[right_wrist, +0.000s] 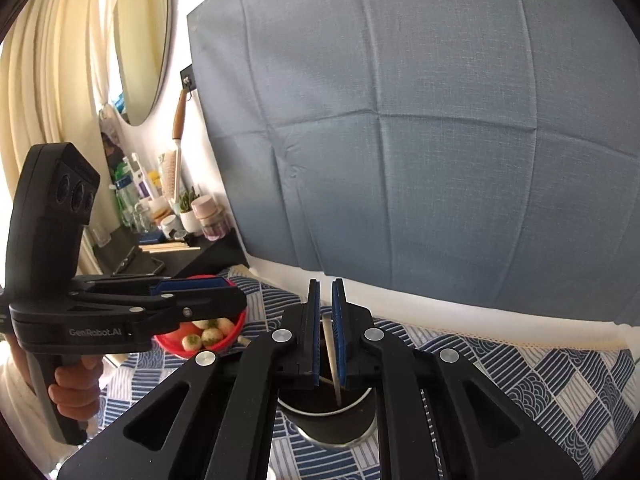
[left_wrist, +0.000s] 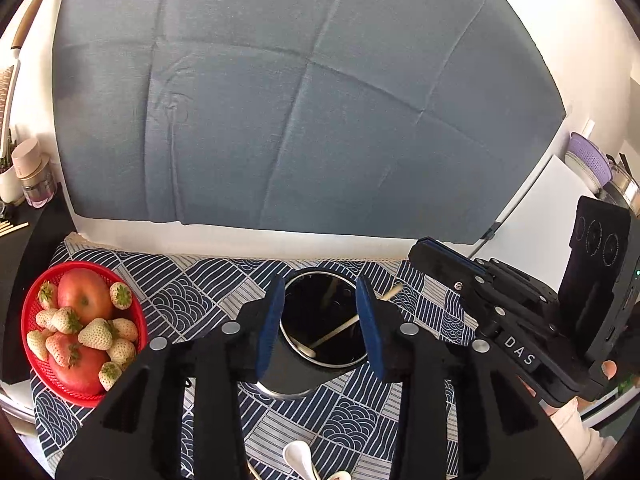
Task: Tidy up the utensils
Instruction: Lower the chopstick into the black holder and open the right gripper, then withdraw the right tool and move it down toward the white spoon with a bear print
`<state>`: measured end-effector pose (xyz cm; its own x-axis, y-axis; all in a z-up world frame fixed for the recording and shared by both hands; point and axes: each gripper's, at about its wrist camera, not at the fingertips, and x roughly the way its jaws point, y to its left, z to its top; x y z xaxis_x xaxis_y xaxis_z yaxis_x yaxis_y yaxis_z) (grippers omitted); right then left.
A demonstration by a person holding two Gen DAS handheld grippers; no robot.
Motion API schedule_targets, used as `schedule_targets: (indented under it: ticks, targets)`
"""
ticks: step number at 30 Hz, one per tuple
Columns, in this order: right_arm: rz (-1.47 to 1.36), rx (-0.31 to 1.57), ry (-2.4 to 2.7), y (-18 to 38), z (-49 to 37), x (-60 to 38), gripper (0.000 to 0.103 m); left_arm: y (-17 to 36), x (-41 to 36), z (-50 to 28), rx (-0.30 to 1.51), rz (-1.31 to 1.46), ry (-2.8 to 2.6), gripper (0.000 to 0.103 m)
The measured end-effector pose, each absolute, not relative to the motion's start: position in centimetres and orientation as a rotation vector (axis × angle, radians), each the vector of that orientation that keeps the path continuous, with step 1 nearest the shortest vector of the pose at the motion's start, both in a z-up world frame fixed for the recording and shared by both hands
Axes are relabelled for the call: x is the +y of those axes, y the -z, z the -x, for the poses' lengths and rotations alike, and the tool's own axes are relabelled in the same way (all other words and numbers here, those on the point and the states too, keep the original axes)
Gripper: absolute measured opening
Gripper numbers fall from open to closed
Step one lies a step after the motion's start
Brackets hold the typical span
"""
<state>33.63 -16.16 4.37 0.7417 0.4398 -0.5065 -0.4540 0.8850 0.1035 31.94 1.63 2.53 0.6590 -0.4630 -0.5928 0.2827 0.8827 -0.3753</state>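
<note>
Black steel, rimmed in bright metal: the cup (left_wrist: 320, 320) stands upright on the blue-and-white patterned cloth (left_wrist: 192, 300), and both my claws are gathered over it. My left gripper (left_wrist: 320, 316) is released, its blue pads (left_wrist: 272, 320) spread wide to either side of the cup's mouth without touching the rim. Through that gap I see a pale wooden utensil (left_wrist: 340, 328) leaning inside the cup, its lower end on the cup floor and its upper end poking out over the far right rim.

My right gripper (right_wrist: 326, 332) hangs just above the same cup (right_wrist: 332, 412), its pads (right_wrist: 314, 320) drawn close, with a thin slit between them. The pale stick (right_wrist: 332, 360) runs up through that slit; I cannot tell whether the pads actually pinch it or merely flank it.

A white ceramic spoon (left_wrist: 298, 458) lies on the cloth close under my left claw, at the bottom edge of view. A red basket (left_wrist: 36, 308) of strawberries and apples sits to the left, near the cloth's left edge, well apart from the cup. Behind the cup the cloth ends in a lace hem against a white ledge, and the grey-blue fabric panel (left_wrist: 304, 100) rises beyond it. Open cloth lies between cup and basket and to the right of the cup.
</note>
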Motion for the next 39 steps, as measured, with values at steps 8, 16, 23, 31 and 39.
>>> schedule_targets:
  ticks: [8, 16, 23, 31, 39]
  targets:
    - [0.057, 0.523, -0.474, -5.6, -31.3, -16.5, 0.049, -3.2, 3.5, -29.7, 0.719, 0.286, 0.368, 0.066]
    - [0.077, 0.510, -0.447, -6.0, -28.8, -17.4, 0.086, -2.6, 4.0, -27.6, 0.722, 0.280, 0.296, 0.079]
    - [0.076, 0.552, -0.443, -5.1, -27.0, -18.3, 0.087, -1.6, 4.7, -25.1, 0.746, 0.280, 0.248, 0.087]
    - [0.092, 0.572, -0.462, -4.3, -25.1, -18.7, 0.087, -1.0, 4.8, -21.6, 0.737, 0.241, 0.220, 0.093]
    - [0.118, 0.614, -0.506, -1.8, -23.2, -18.5, 0.087, 0.6, 5.3, -19.3, 0.773, 0.258, 0.204, 0.094]
